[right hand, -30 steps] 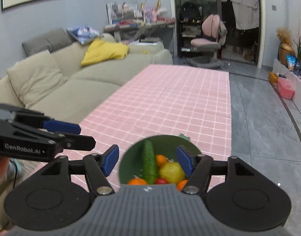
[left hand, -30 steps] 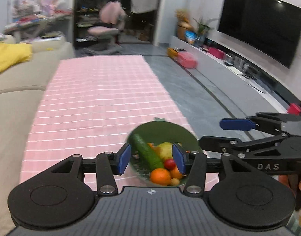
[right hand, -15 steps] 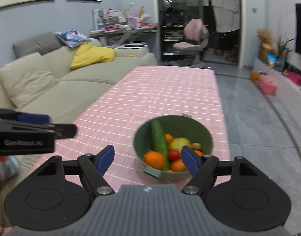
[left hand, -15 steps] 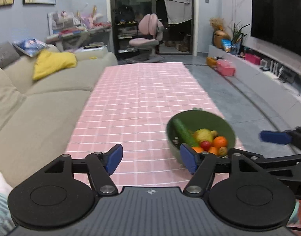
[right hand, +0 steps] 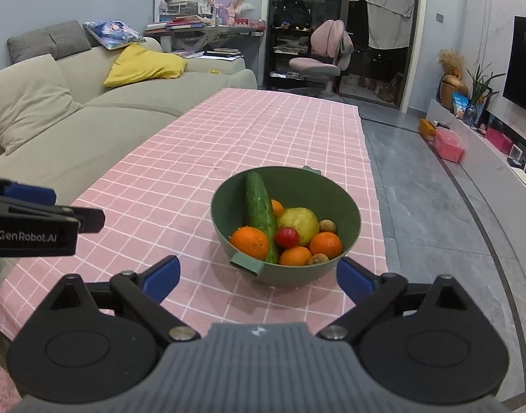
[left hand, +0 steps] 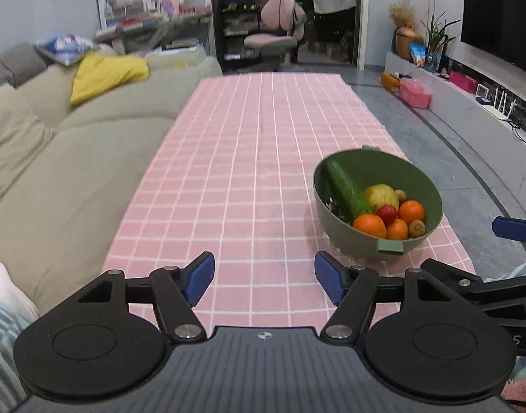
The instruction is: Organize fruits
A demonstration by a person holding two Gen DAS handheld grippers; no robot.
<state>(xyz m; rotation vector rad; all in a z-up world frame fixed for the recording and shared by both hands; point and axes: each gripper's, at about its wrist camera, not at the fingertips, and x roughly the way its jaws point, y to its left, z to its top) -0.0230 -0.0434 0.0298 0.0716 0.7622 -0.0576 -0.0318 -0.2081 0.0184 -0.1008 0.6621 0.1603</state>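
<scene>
Both grippers have pulled back from the bowl since a second ago, when it sat right between the fingers in each view, so now we get a wider look at the pink checked tablecloth (left hand: 249, 158). We've got the left gripper (left hand: 264, 280) hanging over bare cloth with its blue pads spread apart and nothing between them, and the green bowl (left hand: 431, 189) sits off to its right, near the table's right edge. From the right side, the right gripper (right hand: 258, 280) is just short of the bowl (right hand: 352, 213), fingers wide apart too, empty, with the bowl's near handle tab roughly centred between them. Inside the bowl we can see a cucumber (right hand: 259, 213) leaning up against the far-left wall, a yellowish pear (right hand: 299, 223) in the middle, a small tomato (right hand: 287, 237) touching it, a few oranges (right hand: 249, 241) at the front, and a couple of small brown fruits we can't name for sure. Sofa (right hand: 91, 117) runs along the table's left side, with a yellow cushion (right hand: 146, 65) on it
</scene>
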